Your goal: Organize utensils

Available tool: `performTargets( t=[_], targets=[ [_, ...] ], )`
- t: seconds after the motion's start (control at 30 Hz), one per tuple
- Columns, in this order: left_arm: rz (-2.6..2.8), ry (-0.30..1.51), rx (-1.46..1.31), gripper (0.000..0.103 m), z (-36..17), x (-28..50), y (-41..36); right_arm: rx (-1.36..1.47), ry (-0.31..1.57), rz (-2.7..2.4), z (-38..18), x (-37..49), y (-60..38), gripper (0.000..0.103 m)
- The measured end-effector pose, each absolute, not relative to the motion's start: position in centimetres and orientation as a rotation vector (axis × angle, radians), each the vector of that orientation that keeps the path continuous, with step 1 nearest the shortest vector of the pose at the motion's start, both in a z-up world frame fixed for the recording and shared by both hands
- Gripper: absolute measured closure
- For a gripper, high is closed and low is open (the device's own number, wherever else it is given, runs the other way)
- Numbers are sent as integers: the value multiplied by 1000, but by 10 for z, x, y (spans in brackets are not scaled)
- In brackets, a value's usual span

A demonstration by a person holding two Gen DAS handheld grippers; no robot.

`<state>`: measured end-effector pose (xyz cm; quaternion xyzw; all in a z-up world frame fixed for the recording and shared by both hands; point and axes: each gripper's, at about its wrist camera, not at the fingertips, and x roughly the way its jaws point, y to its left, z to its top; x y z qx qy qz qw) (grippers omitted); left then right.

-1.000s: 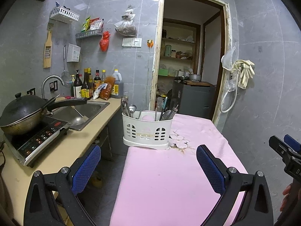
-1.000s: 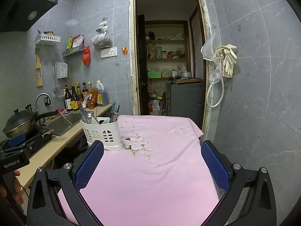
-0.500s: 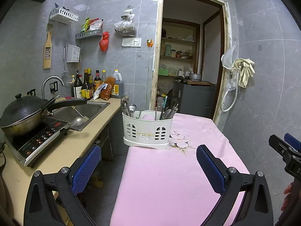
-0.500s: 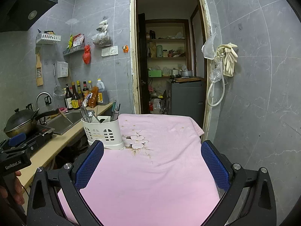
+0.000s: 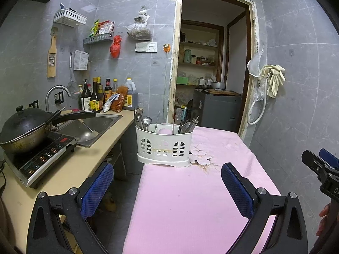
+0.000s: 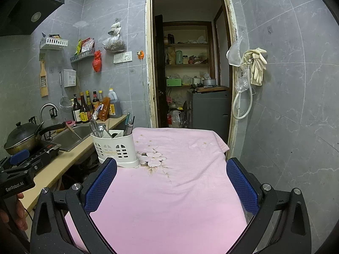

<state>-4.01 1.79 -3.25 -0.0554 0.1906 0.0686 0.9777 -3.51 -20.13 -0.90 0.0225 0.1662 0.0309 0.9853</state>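
A white slotted utensil caddy stands at the left edge of the pink-clothed table; it also shows in the right wrist view. It holds several metal utensils: scissors and a spoon on its left side, pens and knives on its right. My left gripper is open and empty, held above the table's near left edge, well short of the caddy. My right gripper is open and empty above the table's middle, with the caddy ahead to its left.
A counter runs along the left with an induction hob and black wok, a sink and sauce bottles. A gap separates counter and table. An open doorway lies behind. Gloves and a hose hang on the right wall.
Both grippers stay open and empty. The right wrist view has drifted slightly; the caddy and utensils have not moved.
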Motion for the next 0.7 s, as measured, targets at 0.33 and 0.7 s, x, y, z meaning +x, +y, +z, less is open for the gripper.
performTargets(
  t=[0.33, 0.7],
  targets=[
    [137, 387, -112, 1, -33, -40, 18, 45, 334, 61, -9, -36, -201, 1],
    [134, 387, -110, 1, -31, -39, 21, 45, 333, 63, -9, -35, -201, 1]
  ],
)
